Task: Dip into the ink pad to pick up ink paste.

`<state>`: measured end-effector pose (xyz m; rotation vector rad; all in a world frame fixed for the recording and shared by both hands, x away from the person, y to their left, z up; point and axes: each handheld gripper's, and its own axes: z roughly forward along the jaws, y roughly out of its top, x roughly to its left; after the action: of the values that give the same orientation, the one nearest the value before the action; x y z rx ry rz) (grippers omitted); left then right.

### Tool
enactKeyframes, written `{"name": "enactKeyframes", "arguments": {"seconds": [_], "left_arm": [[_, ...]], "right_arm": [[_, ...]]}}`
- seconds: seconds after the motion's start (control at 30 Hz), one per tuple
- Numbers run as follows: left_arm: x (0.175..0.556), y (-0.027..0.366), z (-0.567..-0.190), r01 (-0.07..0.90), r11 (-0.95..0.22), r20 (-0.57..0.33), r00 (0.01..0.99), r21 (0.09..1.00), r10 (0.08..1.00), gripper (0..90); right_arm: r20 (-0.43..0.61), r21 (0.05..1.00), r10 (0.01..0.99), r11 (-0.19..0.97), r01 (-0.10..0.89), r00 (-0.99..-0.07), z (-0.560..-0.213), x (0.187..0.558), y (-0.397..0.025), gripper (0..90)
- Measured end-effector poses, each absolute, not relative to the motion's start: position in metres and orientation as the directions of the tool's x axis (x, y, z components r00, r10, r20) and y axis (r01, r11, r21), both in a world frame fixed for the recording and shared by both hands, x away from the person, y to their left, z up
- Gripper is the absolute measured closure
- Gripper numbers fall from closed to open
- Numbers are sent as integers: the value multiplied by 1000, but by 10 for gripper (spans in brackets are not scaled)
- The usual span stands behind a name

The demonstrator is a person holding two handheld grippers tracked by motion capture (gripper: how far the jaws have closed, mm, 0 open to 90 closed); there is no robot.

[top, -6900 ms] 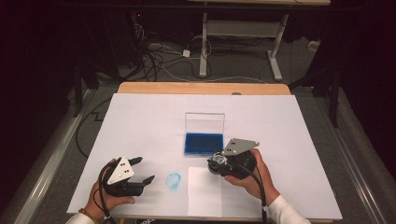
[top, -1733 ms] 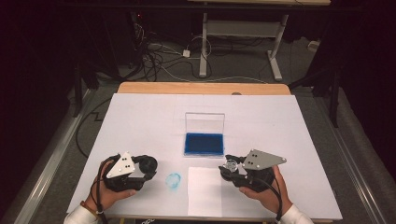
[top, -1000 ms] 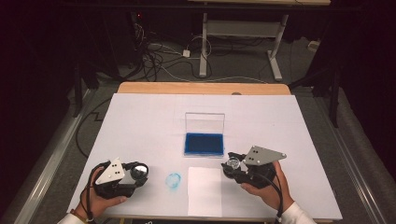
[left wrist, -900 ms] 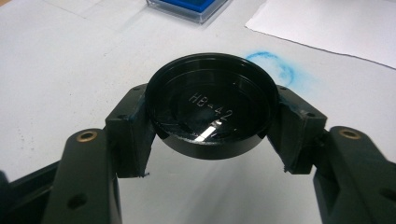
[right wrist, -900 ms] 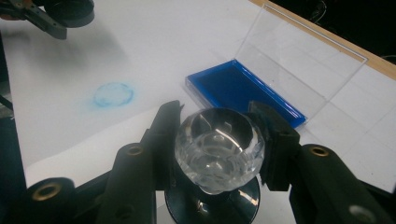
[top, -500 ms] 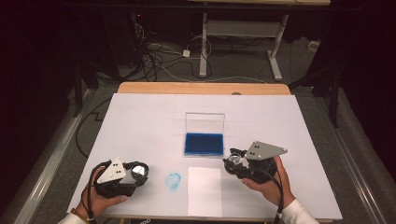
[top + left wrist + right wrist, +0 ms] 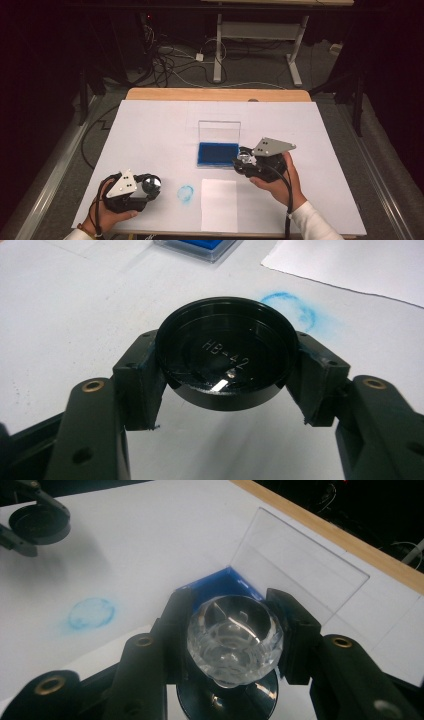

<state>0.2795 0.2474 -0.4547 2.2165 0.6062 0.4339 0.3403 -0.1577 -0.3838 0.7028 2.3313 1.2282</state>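
Note:
My left gripper is shut on a round black cap marked HB-42, held just above the white table top near its front left. My right gripper is shut on a clear faceted glass knob with a black round base. It hangs at the right front edge of the blue ink pad, whose clear lid stands open behind it. The pad and lid lie just past the knob.
A blue ring-shaped ink smear marks the table between the grippers, also in the left gripper view. A white paper sheet lies right of the smear. The wooden table edge runs along the back.
My right gripper has moved a little forward toward the ink pad with the knob. The left gripper and its cap have hardly moved.

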Motion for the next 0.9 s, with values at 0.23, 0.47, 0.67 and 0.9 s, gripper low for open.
{"name": "enactKeyframes", "arguments": {"seconds": [0.23, 0.47, 0.67, 0.9], "left_arm": [[281, 249, -455, 303, -563, 87, 823, 769, 561, 363], [281, 250, -456, 304, -571, 92, 823, 763, 560, 362], [281, 251, -456, 304, -568, 89, 823, 764, 560, 363], [281, 251, -457, 304, -571, 90, 824, 762, 559, 362]], "right_arm": [[-116, 838, 619, 481, 257, -777, -389, 366, -141, 568], [-93, 833, 646, 467, 297, -758, -405, 390, -130, 568], [-102, 823, 657, 477, 307, -747, -416, 402, -123, 568], [-99, 813, 665, 484, 325, -740, -428, 411, -116, 568]]}}
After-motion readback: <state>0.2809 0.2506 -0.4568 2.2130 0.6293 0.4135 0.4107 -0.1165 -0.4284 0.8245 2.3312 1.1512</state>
